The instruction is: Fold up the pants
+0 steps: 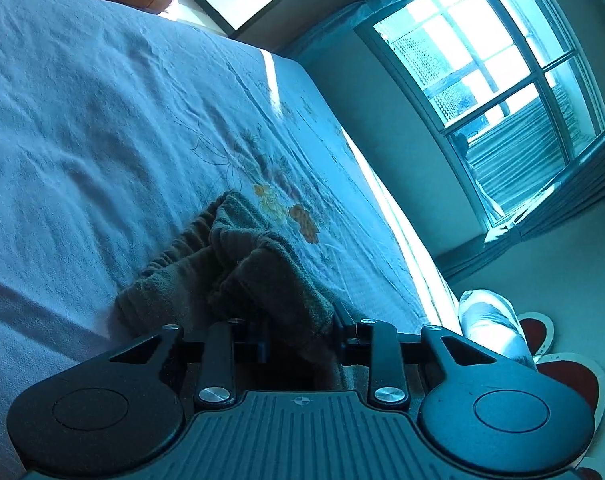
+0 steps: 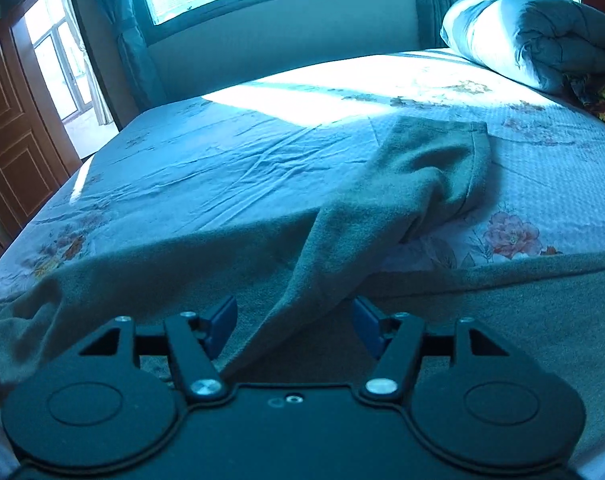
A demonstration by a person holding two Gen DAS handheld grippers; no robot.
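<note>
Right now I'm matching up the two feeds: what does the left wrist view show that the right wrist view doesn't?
Only the left wrist view: the bunched elastic waistband, with the left gripper closed on that end of the pants.

Only the right wrist view: a pant leg lying flat across the bed, the right gripper with jaws apart around the cloth, and a wooden door.

Both: the floral bedsheet, a rolled quilt and a window.

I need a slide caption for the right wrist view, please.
Right tongs open astride a raised ridge of the pants on the floral bedsheet.
</note>
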